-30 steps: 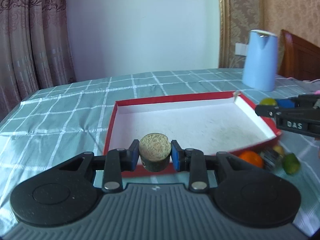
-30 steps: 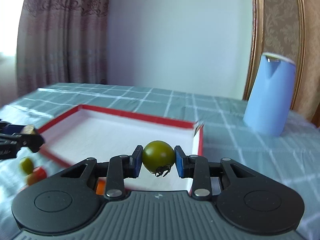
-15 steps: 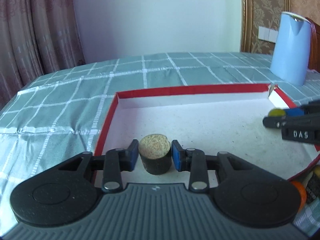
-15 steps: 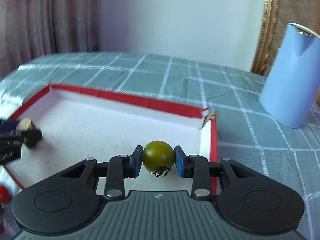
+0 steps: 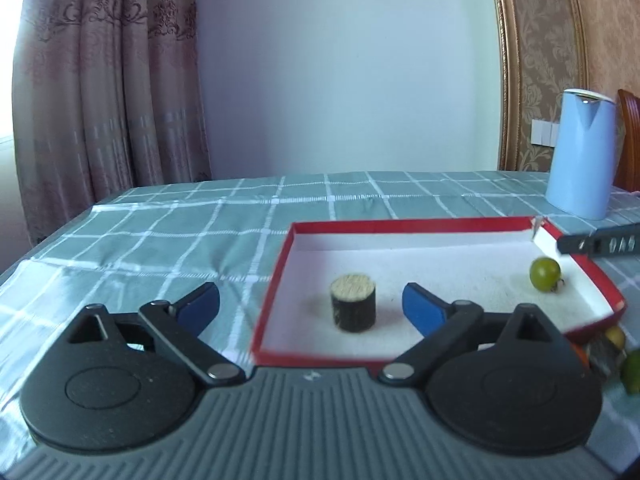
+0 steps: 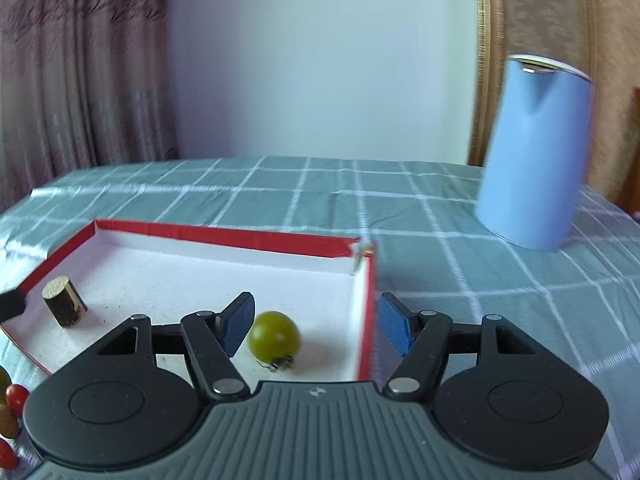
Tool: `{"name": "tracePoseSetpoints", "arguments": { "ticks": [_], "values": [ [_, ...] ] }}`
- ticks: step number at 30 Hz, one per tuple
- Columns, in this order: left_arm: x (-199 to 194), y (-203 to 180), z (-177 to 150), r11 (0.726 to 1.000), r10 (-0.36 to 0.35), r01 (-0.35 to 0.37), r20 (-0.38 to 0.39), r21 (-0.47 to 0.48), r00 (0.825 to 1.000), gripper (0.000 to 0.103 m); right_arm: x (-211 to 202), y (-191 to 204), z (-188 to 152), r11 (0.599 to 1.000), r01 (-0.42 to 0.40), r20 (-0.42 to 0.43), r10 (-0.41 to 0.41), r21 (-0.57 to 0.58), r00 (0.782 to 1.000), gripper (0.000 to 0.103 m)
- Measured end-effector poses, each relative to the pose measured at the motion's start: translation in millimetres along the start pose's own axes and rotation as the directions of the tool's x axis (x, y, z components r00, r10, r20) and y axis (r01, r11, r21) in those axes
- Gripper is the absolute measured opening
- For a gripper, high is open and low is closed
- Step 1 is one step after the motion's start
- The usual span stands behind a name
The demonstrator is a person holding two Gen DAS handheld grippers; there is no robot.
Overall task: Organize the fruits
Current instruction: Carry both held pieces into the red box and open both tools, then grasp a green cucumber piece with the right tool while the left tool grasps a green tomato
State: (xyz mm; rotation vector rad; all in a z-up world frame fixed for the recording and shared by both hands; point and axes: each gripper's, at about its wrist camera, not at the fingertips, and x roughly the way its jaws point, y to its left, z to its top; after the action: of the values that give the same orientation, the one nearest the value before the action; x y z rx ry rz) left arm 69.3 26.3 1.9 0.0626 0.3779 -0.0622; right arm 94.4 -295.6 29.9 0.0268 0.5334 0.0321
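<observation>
Left tool (image 5: 311, 307) opening wide, its dark cylinder (image 5: 353, 303) now released in the red box (image 5: 400, 225); right tool (image 6: 316, 323) opening, green fruit (image 6: 274, 335) dropped.

Soft, even daylight fills both views, brightest at the far left edge where a window glows behind the curtain (image 5: 108, 92). The plain wall (image 5: 340, 64) reads pale and slightly bluish. Shadows are faint: a soft dark patch sits under the sugarcane piece (image 5: 353, 303) on the white floor of the red box (image 5: 276, 288). The green tomato (image 6: 274, 335) carries a dull highlight. Fisheye bending curves the curtain and the gilt frame (image 5: 505, 80) inward, and the corners go black. The right wrist view is blurred, smearing the blue kettle (image 6: 534, 152) and the tablecloth (image 6: 460, 248) grid; the left wrist view is sharper.
</observation>
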Motion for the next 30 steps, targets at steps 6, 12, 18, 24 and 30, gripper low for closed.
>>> {"name": "tracePoseSetpoints", "arguments": {
  "ticks": [6, 12, 18, 24, 30],
  "values": [
    [-26.3, 19.4, -16.2, 0.997, 0.006, -0.006, 0.004, -0.072, 1.000, 0.103, -45.3, -27.2, -34.0, 0.997, -0.007, 0.037, 0.004, 0.078, 0.999, 0.068],
    [-31.0, 20.9, -21.1, 0.998, -0.006, 0.005, -0.020, -0.059, 1.000, 0.103, -92.0, -45.0, -74.1, 0.990, -0.073, 0.031, 0.069, 0.119, 0.997, 0.068],
    [-29.0, 20.0, -22.2, 0.998, 0.003, -0.004, -0.031, -0.056, 1.000, 0.103, -98.0, -24.4, -89.3, 0.995, -0.096, 0.004, 0.096, -0.004, 0.995, 0.068],
    [-24.6, 22.9, -21.8, 0.998, 0.003, -0.006, -0.053, -0.069, 0.999, 0.103, -91.1, -7.7, -86.9, 0.981, -0.193, -0.030, 0.192, -0.021, 0.981, 0.070],
    [-25.5, 22.3, -22.0, 0.998, 0.003, -0.007, -0.049, -0.064, 0.999, 0.103, -81.7, 9.9, -87.4, 0.969, -0.241, -0.086, 0.236, -0.053, 0.968, 0.072]
  ]
}}
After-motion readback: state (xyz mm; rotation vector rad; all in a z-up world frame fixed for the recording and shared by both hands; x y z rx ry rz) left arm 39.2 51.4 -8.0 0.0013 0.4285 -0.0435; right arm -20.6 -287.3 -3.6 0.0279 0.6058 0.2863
